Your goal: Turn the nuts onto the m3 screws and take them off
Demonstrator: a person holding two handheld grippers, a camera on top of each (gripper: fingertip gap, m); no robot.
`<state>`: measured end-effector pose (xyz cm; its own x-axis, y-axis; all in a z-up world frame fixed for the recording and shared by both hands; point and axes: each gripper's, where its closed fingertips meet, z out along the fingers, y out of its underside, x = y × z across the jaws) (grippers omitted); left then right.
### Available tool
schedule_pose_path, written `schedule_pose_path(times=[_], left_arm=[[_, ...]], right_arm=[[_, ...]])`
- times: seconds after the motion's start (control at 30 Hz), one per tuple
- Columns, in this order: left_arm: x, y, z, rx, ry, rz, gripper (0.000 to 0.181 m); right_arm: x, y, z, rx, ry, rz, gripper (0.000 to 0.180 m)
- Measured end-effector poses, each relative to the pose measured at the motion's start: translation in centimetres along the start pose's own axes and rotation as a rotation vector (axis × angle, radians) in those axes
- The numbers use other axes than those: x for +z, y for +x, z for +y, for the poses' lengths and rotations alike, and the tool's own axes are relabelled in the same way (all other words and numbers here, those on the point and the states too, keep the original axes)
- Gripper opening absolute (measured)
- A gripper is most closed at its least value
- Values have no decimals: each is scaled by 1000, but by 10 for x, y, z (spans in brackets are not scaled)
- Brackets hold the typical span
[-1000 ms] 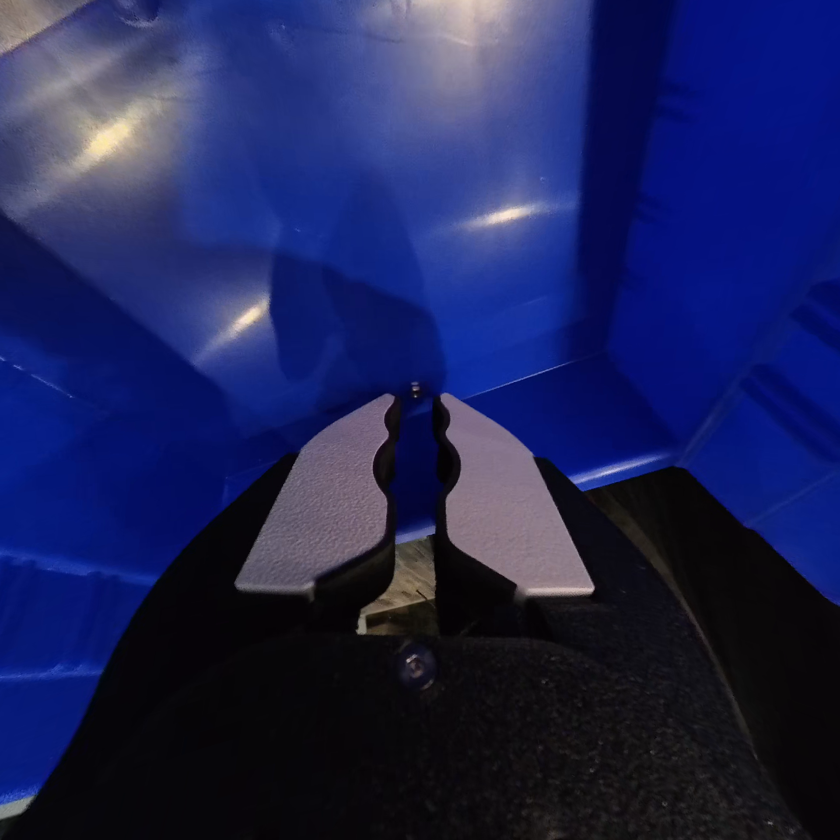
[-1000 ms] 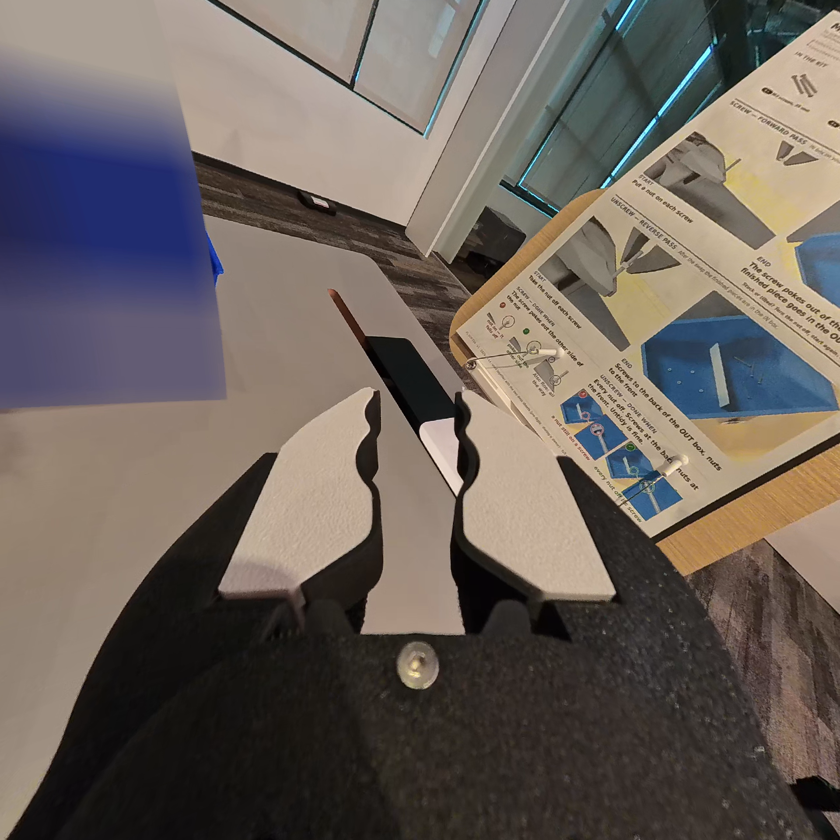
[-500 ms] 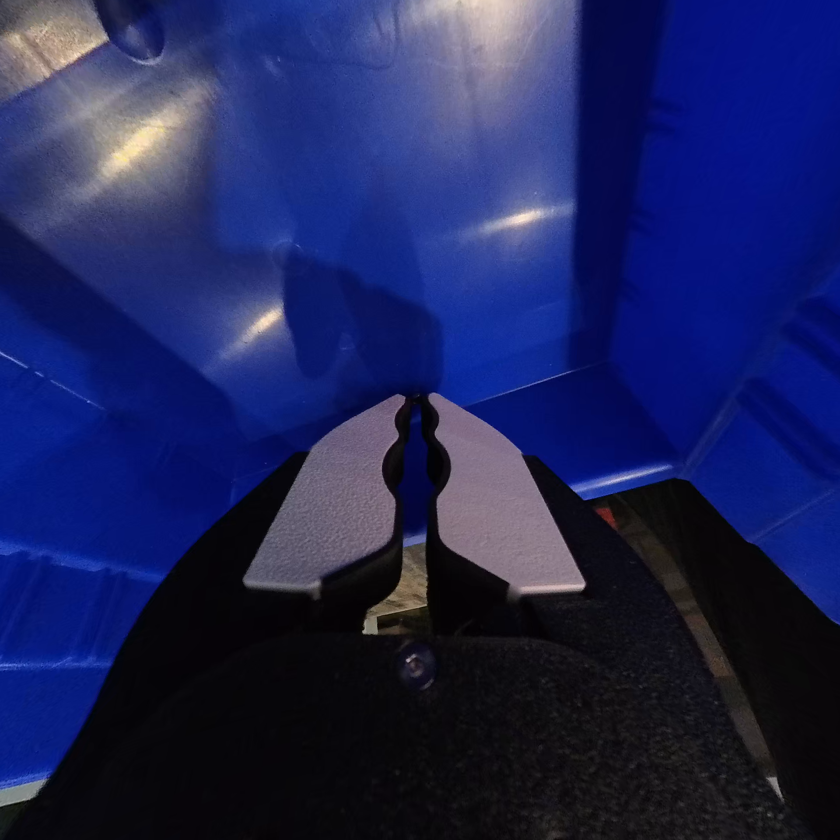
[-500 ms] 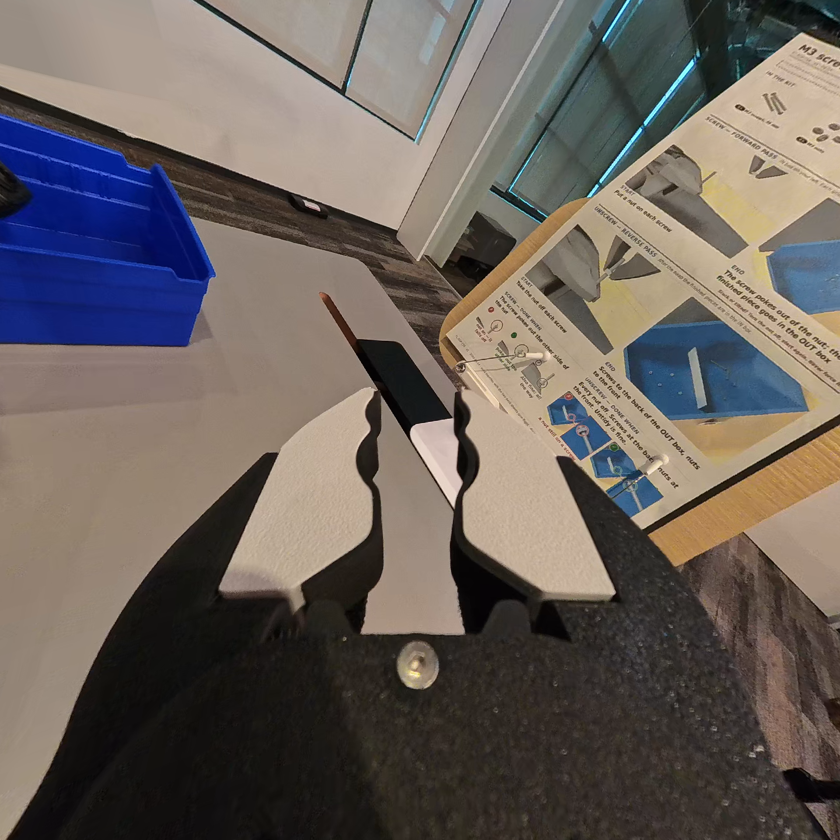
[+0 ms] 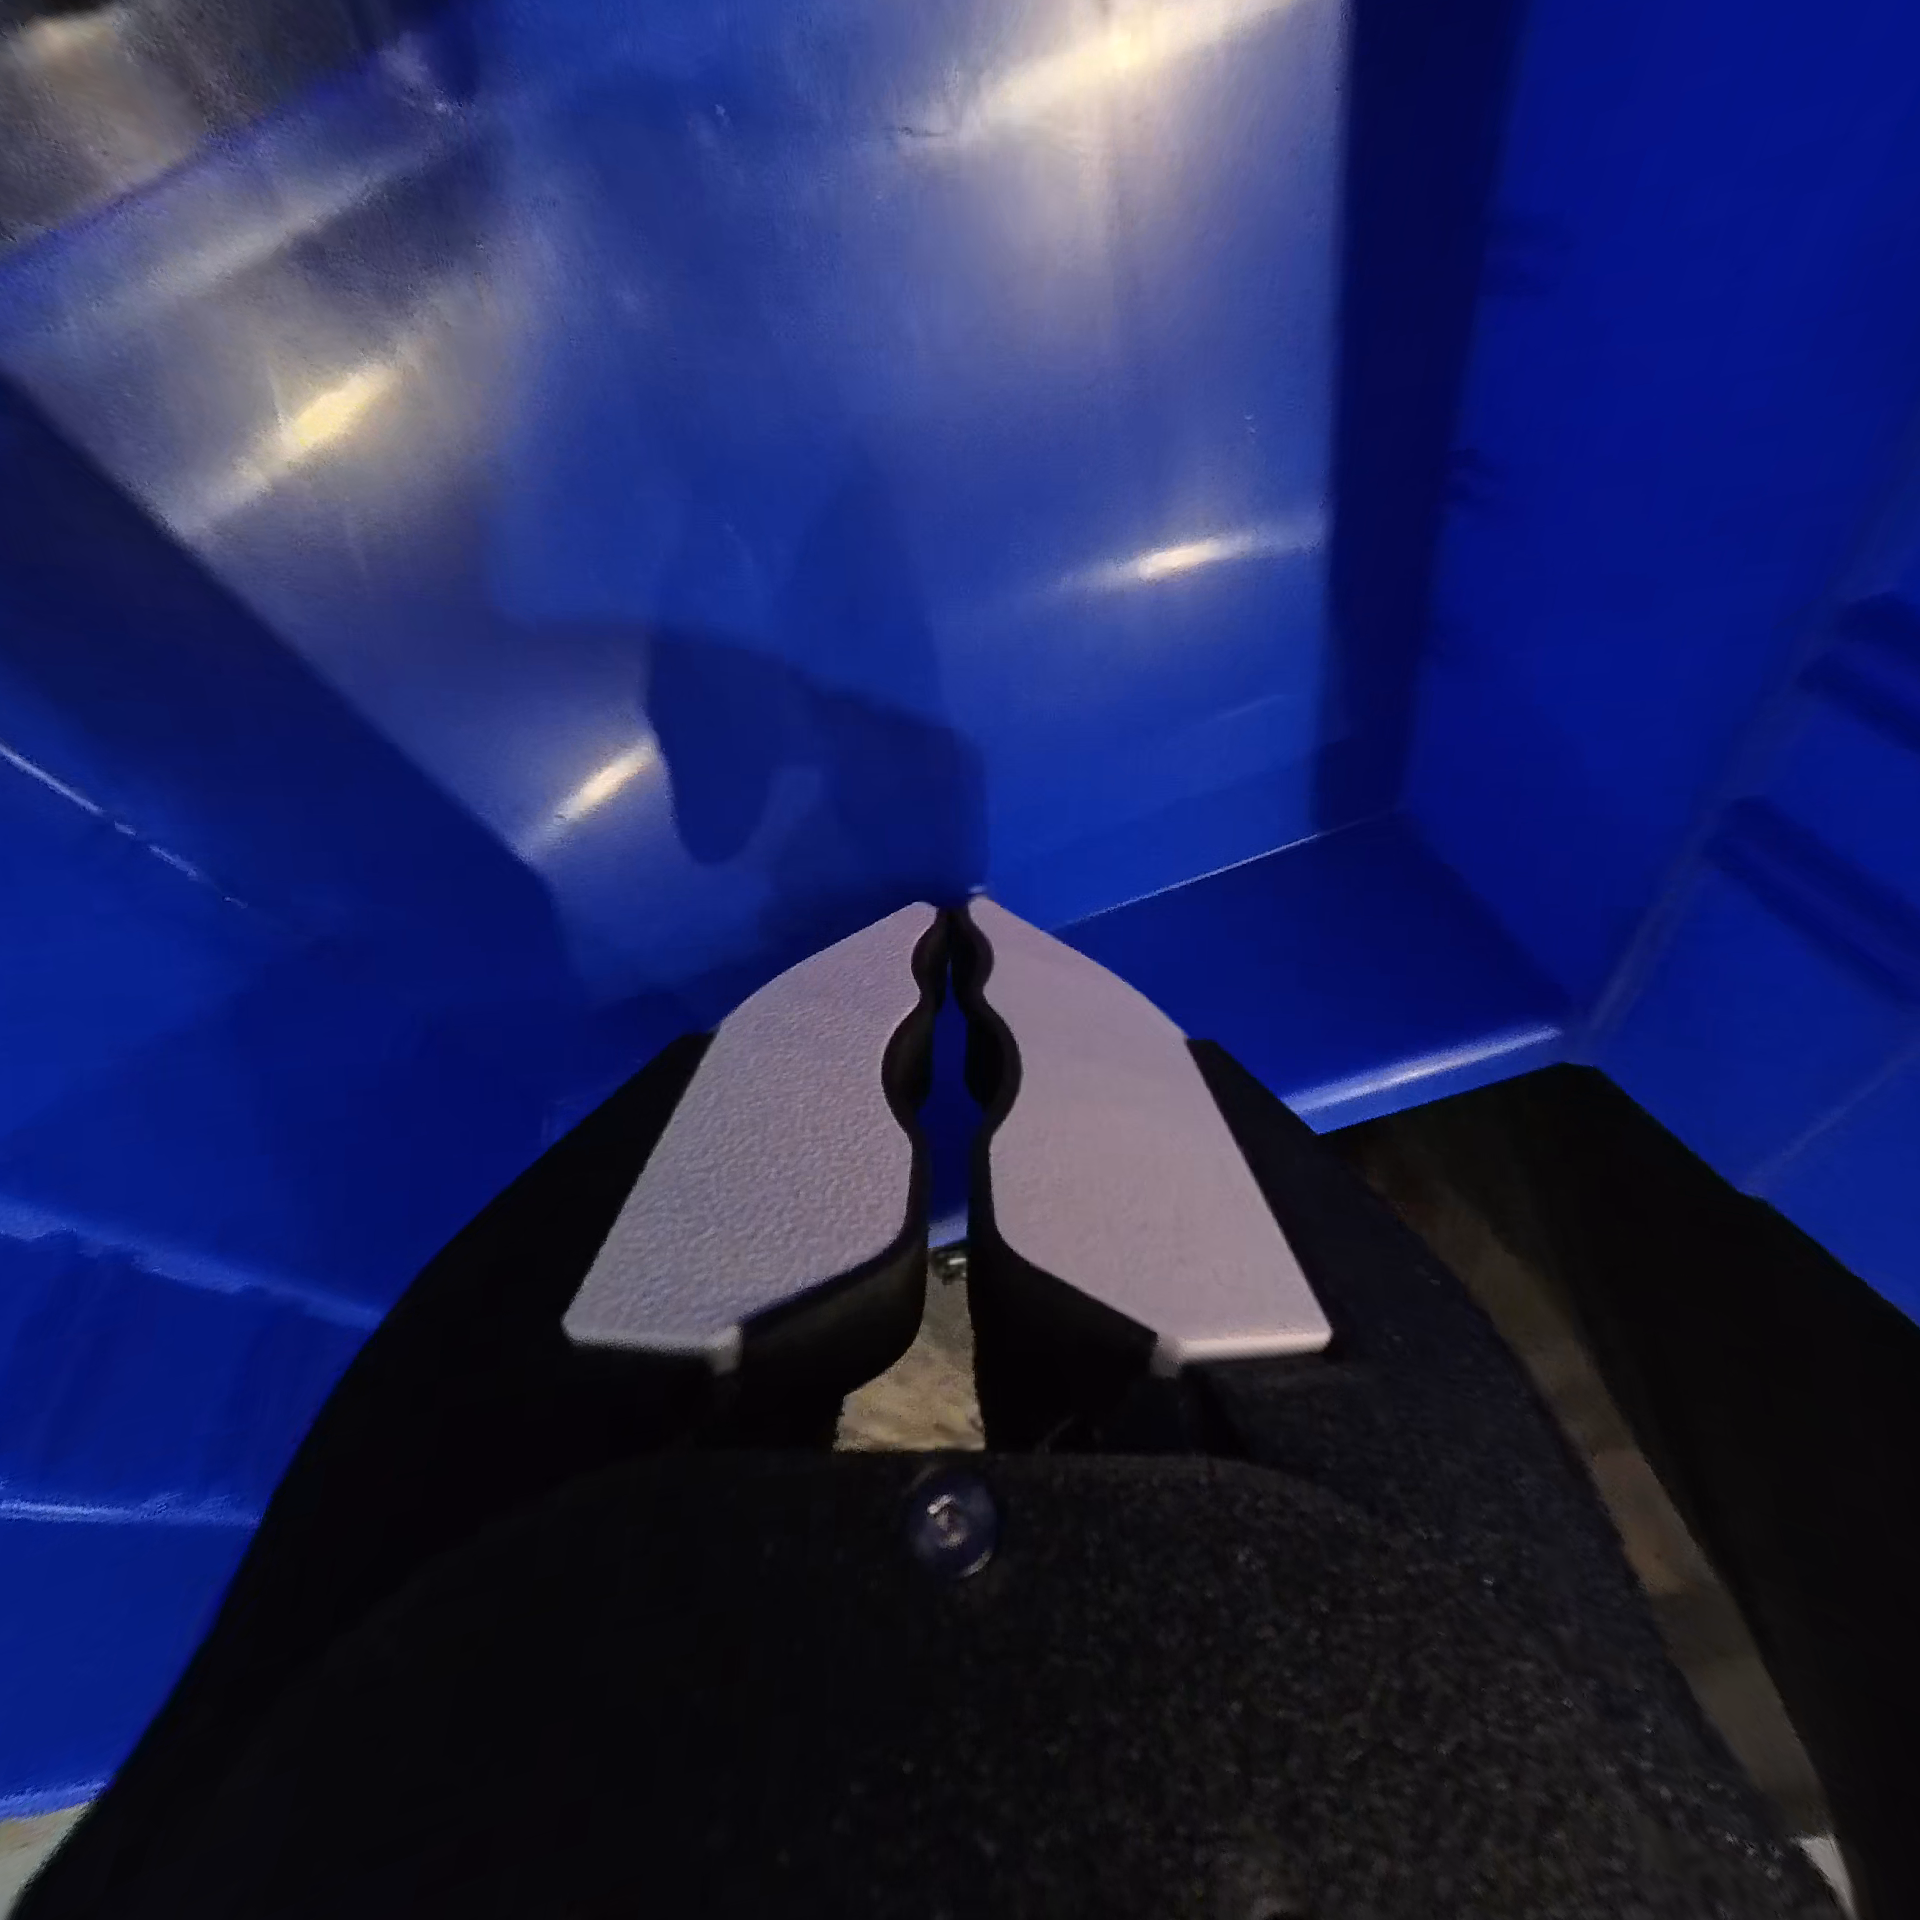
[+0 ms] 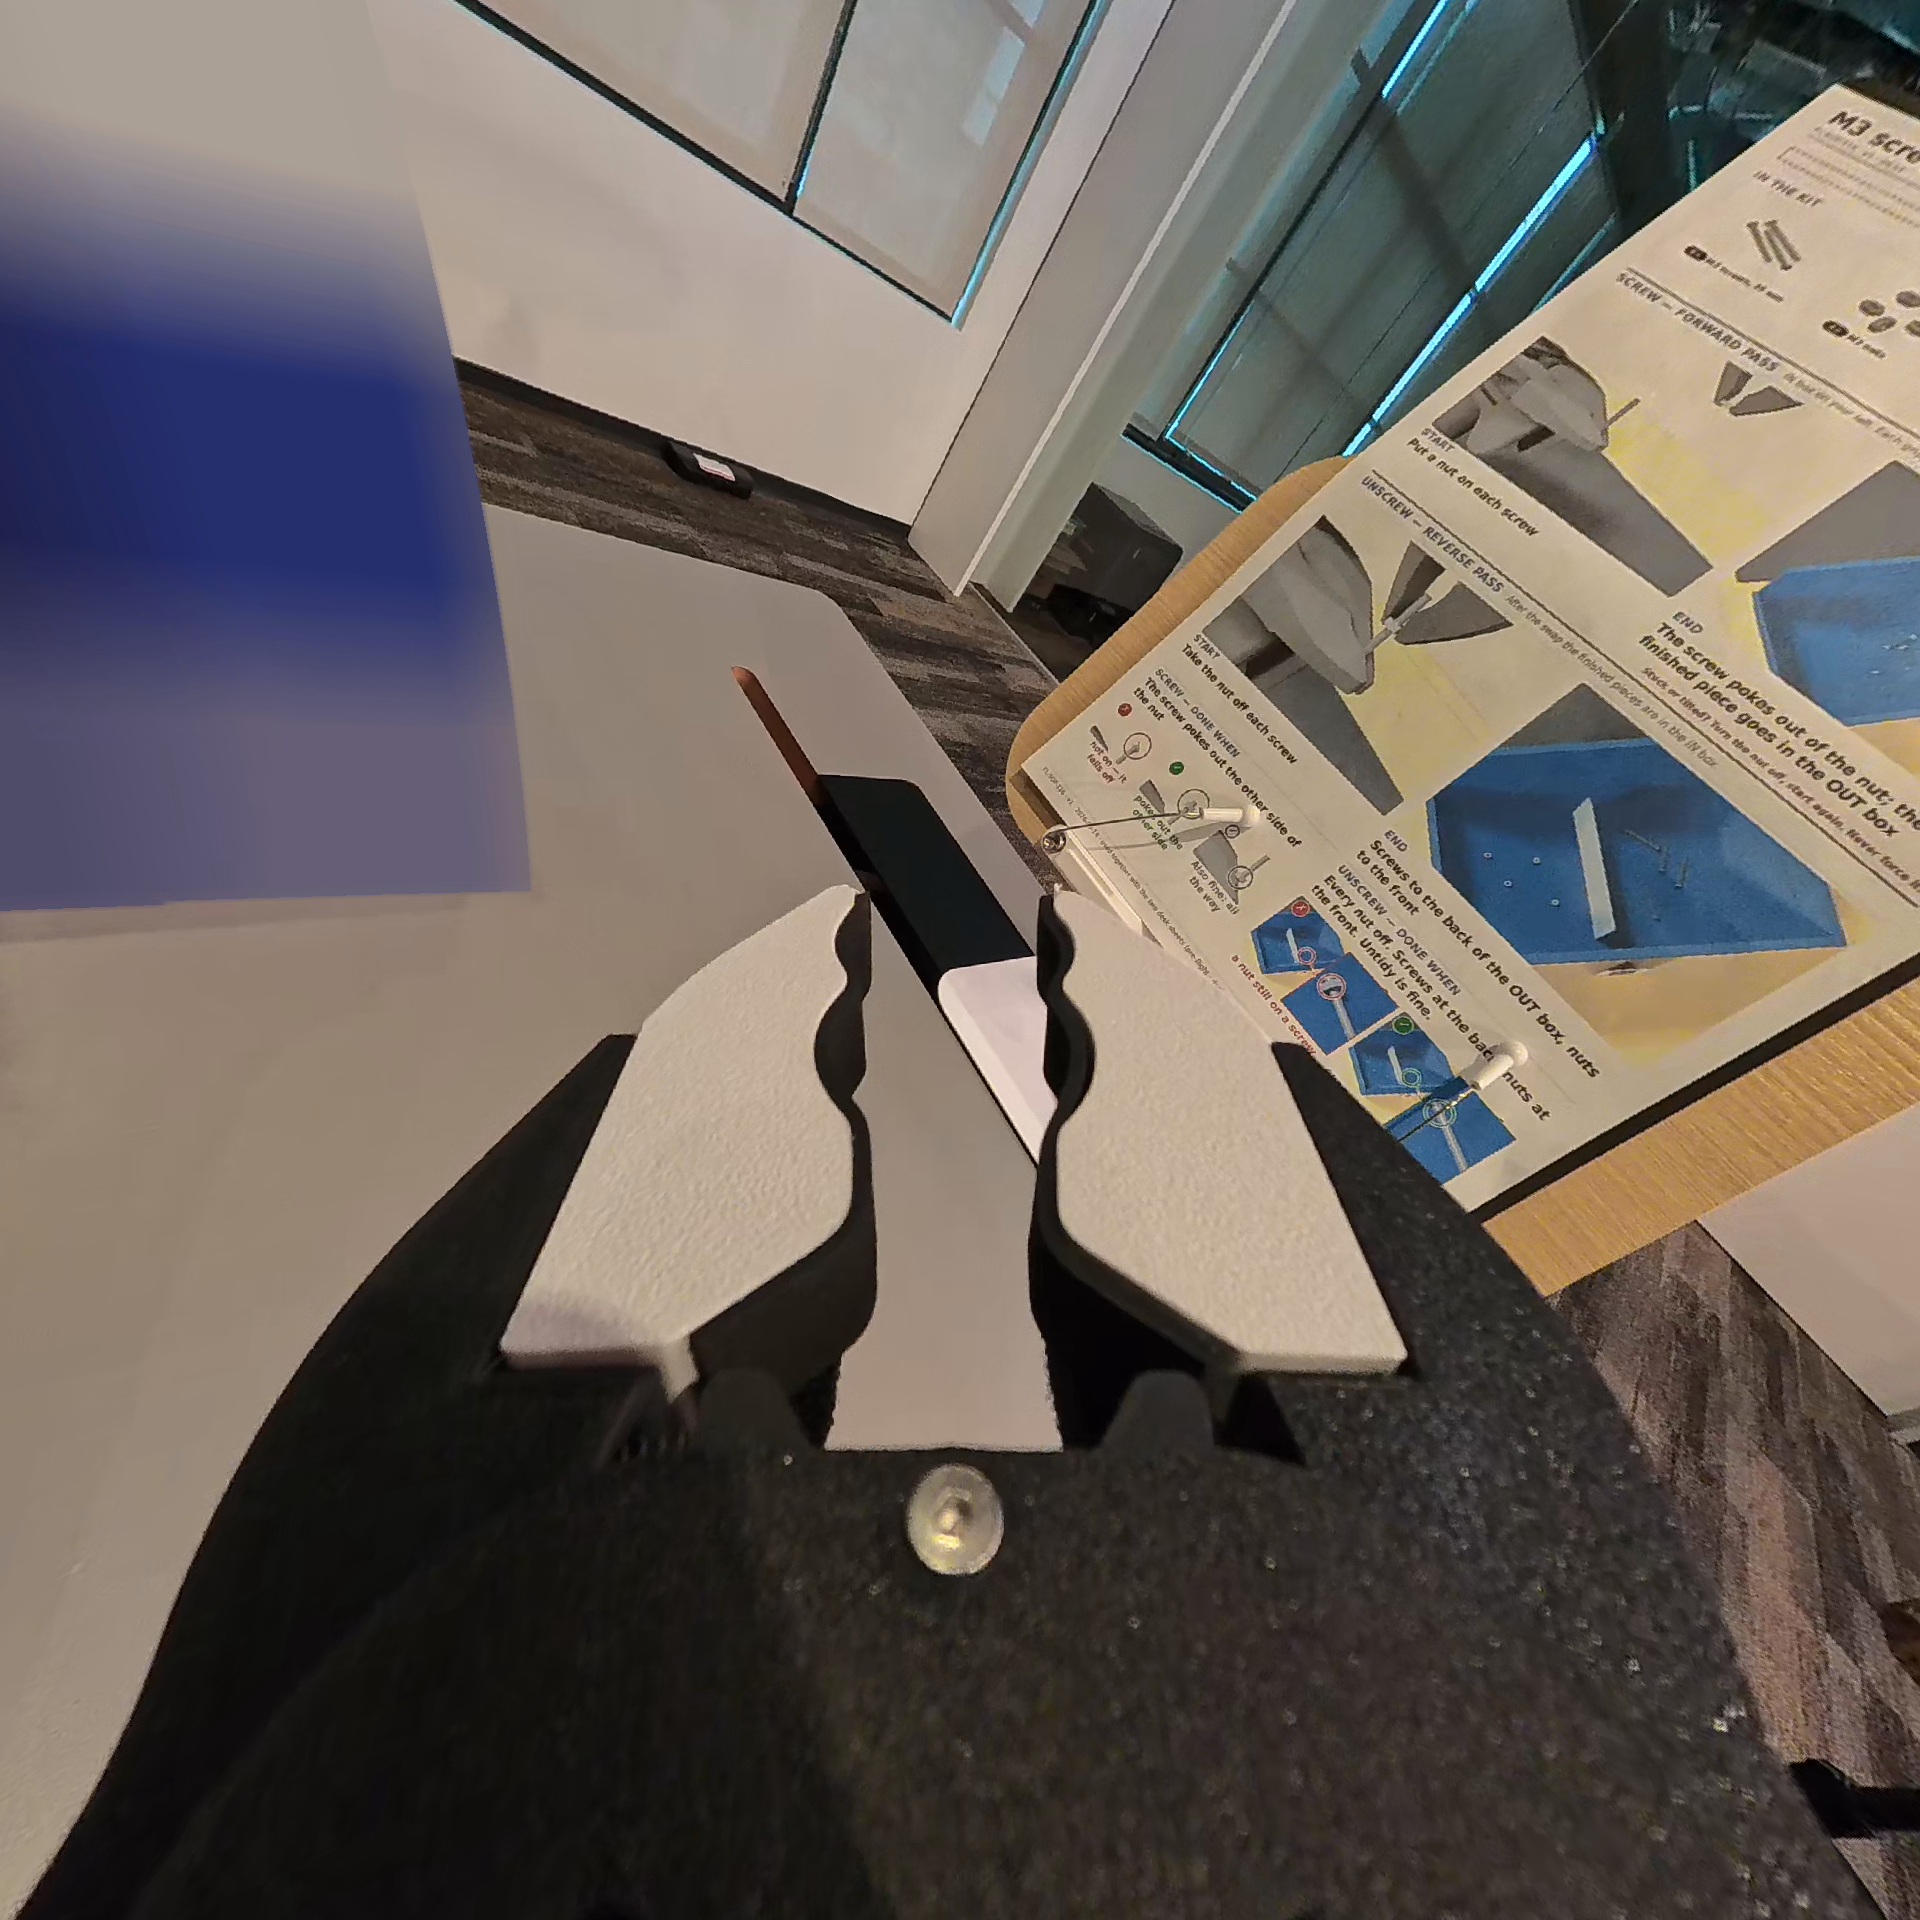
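Inside the blue bin (image 5: pixel 935 364), left claw (image 5: pixel 954 910) pressed together; right claw (image 6: pixel 951 925) spread beside printed sheet (image 6: pixel 1558 727).

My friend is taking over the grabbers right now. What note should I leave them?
Left gripper: jaws shut, tips down inside the blue bin; too small to tell whether a nut is pinched.
Right gripper: jaws open, empty, over the grey table, beside the instruction sheet.
Done: no screw or nut clearly in view.
To do: check the left tips, then thread and unthread the nuts.
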<state>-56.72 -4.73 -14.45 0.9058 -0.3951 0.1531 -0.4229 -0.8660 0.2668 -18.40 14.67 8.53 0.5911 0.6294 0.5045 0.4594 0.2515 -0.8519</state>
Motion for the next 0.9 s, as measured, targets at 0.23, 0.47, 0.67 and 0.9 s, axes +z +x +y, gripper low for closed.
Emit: schedule_pose_path(times=[0.23,0.47,0.67,0.9], left_arm=[[-4,5,-2,-1,28,18,17],[1,5,-1,-5,-9,6,15],[3,4,2,-15,-60,4,13],[3,3,2,-26,-81,-17,12]], right_arm=[[2,-2,1,-15,-12,-4,30],[-1,-1,-1,-17,-6,1,29],[-2,-1,-3,-20,1,1,29],[-4,0,-5,-27,7,7,29]])
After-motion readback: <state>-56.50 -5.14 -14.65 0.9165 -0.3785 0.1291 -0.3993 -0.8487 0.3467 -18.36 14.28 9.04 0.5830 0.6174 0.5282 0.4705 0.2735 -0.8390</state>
